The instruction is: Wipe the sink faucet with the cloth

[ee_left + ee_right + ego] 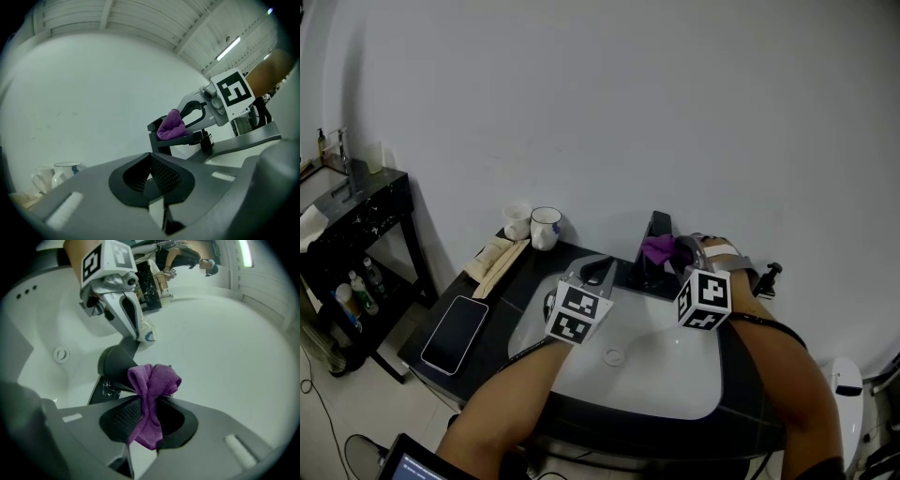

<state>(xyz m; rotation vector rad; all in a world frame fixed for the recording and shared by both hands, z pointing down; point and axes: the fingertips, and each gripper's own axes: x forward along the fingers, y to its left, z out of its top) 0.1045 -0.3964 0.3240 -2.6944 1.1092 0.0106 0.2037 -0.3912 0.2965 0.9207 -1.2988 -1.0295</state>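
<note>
In the head view a black faucet (648, 269) stands at the back of the white sink (675, 375). My right gripper (675, 251) is shut on a bunched purple cloth (659, 248) and holds it against the top of the faucet. The right gripper view shows the cloth (152, 380) pinched between the jaws of that gripper (145, 427), with the faucet (115, 363) just beyond. My left gripper (598, 273) hovers over the basin's back left, close to the faucet's left side. Its jaws meet with nothing between them (151, 180). From there the cloth (172, 126) lies on the faucet (159, 144).
Two mugs (517, 222) (546, 228) stand at the back left of the black counter, beside a flat packet (495, 259). A phone (455, 333) lies on the counter's left. The drain (614, 356) is in mid-basin. A black side table (356, 202) stands far left.
</note>
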